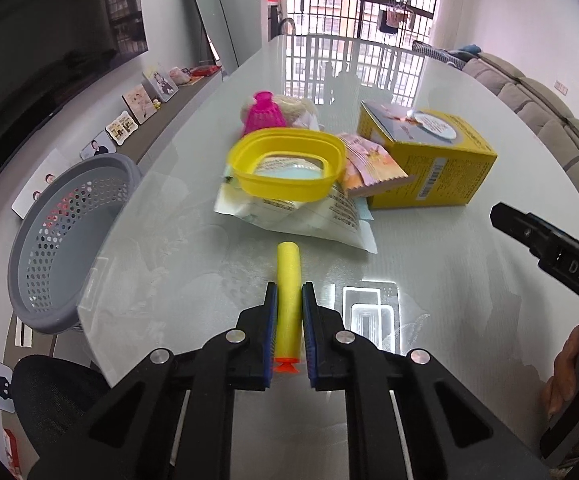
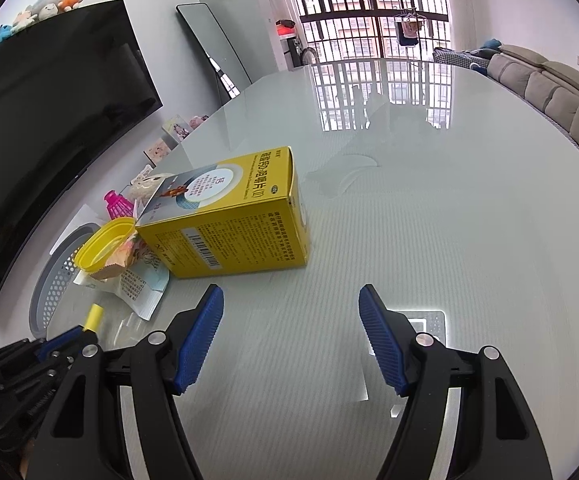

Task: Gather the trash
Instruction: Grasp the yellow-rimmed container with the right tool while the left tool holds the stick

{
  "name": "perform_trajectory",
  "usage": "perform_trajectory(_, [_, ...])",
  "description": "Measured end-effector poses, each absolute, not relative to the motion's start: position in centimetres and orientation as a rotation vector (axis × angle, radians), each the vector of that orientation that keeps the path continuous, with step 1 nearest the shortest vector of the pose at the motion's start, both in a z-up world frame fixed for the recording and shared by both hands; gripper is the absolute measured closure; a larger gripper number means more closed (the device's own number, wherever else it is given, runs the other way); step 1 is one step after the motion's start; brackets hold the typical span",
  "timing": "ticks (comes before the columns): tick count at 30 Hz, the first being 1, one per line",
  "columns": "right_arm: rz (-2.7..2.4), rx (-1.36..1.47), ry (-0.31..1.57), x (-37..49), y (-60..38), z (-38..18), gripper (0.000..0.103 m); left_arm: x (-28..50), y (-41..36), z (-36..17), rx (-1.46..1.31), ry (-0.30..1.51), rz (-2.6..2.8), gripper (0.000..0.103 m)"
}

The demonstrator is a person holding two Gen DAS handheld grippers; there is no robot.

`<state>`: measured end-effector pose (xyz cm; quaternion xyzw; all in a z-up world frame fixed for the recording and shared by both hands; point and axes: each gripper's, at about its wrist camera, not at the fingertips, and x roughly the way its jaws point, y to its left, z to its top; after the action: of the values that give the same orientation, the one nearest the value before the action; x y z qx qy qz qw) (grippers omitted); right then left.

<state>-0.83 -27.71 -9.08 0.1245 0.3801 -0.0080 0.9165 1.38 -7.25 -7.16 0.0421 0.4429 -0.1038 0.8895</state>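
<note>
Pinching a yellow foam dart (image 1: 288,300) with an orange tip, the left claw (image 1: 289,292) grips it; right claw (image 2: 291,300) spread.

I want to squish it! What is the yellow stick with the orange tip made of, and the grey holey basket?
Yellow stick with orange tip: probably soft foam, matt and slightly fuzzy-looking. Grey holey basket: looks like hard moulded plastic, smooth, with neat punched holes.
</note>
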Motion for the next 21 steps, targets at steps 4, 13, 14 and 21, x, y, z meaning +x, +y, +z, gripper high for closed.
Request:
perform_trajectory(4, [-0.011, 0.249, 0.781, -1.0, -27.4, -8.7, 0.036, 1.1, -5.3, -6.1, 0.066, 0.899, -0.185, 0.090])
perform_trajectory(13, [0.068, 0.246, 0.783, -0.4, -23.3, -7.0, 0.036, 1.7, -1.5, -5.1, 0.038, 0.868, -0.145, 0.090])
perform_trajectory(14, [0.084, 0.242, 0.781, -0.3, -22.5, -6.7, 0.036, 1.9, -1.2, -5.0, 0.037, 0.868, -0.144, 0.090])
perform_trajectory(21, [0.181, 0.211, 0.764, 1.4, -16.5, -4.9, 0.036, 3.2, 1.7, -4.9, 0.031, 0.854, -0.136, 0.090])
